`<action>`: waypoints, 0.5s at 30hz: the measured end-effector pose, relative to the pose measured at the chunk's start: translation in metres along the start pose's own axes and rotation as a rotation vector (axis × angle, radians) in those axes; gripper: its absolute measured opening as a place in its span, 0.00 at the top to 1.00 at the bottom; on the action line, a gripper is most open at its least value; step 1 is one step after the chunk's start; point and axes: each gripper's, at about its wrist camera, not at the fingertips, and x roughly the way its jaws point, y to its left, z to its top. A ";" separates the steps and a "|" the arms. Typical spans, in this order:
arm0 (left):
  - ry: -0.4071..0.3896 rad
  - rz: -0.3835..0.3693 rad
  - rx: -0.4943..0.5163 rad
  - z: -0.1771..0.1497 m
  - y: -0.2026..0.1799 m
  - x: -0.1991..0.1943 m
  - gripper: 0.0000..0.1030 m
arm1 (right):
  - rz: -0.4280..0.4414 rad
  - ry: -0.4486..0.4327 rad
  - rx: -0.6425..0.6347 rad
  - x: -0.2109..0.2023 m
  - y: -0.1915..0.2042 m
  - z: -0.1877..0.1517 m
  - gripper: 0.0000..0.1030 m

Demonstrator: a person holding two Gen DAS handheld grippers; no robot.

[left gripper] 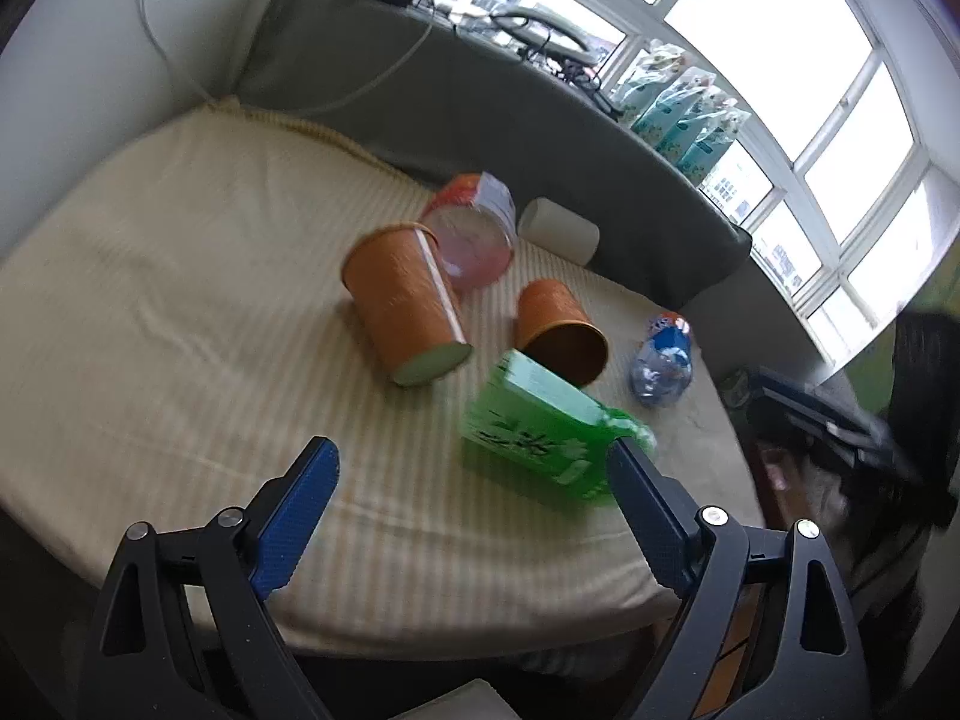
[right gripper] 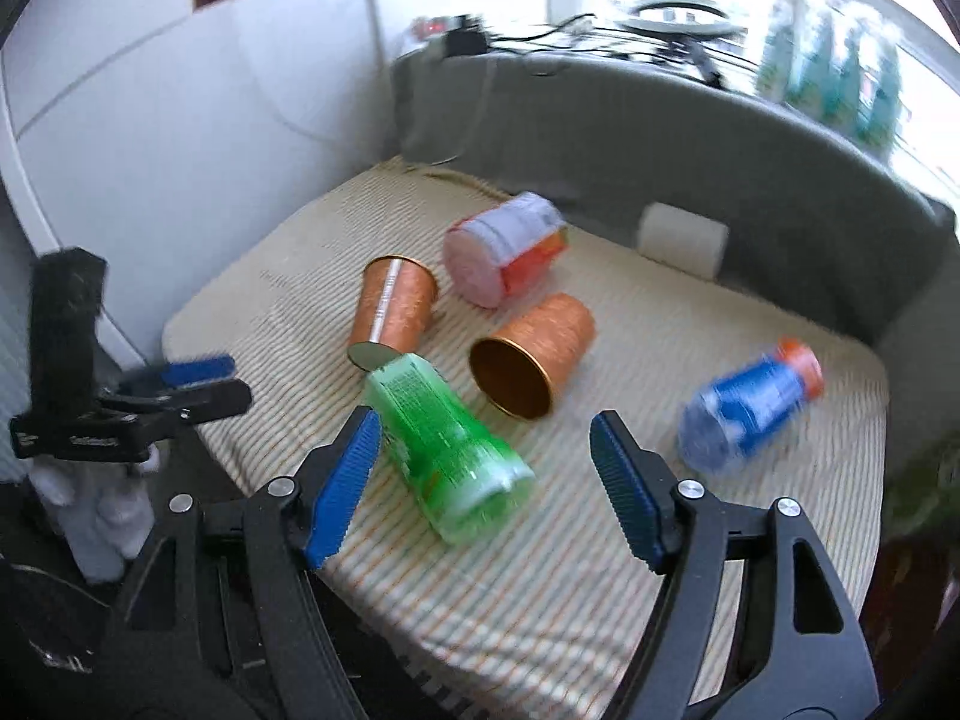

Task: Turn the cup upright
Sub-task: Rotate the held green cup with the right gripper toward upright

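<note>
The approach was in hand; the shiny copper-orange metal cup (right gripper: 531,354) lay on its side mid-cushion; the right gripper (right gripper: 486,468) and left gripper (left gripper: 474,468) hung spread and empty; the next move probably called for closing on its wall.

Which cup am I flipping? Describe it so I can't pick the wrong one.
On the striped cushion, find the green bottle lying nearest the right gripper. Just behind it lies the copper cup, on its side. Unlike the copper can beside it, its mouth is open and hollow.

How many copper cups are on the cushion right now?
2. One copper cup lies on its side mid-cushion, mouth toward the right gripper. The other copper cup, farther left, lies beside the green bottle. None appears hidden.
</note>
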 end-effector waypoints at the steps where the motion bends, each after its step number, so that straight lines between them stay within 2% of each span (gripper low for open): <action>1: 0.009 -0.008 -0.017 -0.001 -0.003 0.003 0.12 | 0.002 -0.006 0.025 -0.003 -0.005 -0.006 0.27; 7: 0.101 -0.089 -0.174 0.000 -0.012 0.026 0.13 | -0.003 -0.041 0.128 -0.018 -0.027 -0.037 0.27; 10: 0.096 -0.078 -0.237 -0.001 -0.014 0.032 0.13 | 0.005 -0.052 0.169 -0.022 -0.035 -0.049 0.27; 15: 0.118 -0.104 -0.348 0.001 -0.019 0.048 0.13 | 0.006 -0.066 0.183 -0.025 -0.041 -0.065 0.27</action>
